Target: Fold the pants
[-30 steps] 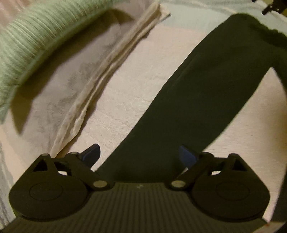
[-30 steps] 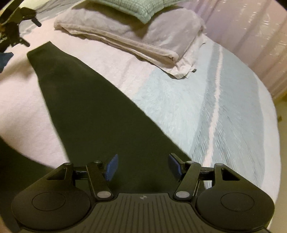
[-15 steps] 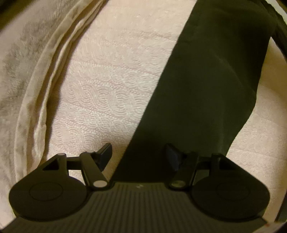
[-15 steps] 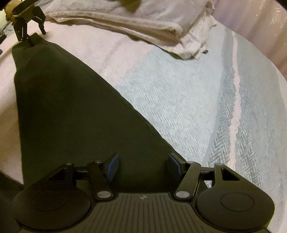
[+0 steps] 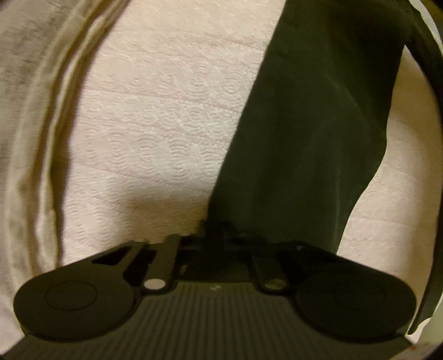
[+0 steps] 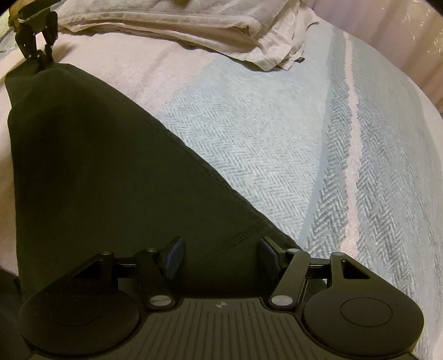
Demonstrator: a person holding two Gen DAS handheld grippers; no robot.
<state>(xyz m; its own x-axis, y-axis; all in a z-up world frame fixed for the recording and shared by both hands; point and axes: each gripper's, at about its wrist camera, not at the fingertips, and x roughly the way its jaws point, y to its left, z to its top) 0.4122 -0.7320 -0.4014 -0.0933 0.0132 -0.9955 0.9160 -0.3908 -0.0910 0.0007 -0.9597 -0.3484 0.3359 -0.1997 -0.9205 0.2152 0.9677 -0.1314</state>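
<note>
Lying flat on the bed, the dark pants look soft and floppy. Left tongs are pinched onto the far hem corner; right tongs sit wide over the near stitched hem — grab that corner.

Ahead of my fingers: bed with pale blue herringbone cover, pink embossed blanket to their left, folded white bedding far ahead, pink curtain beyond, right.
</note>
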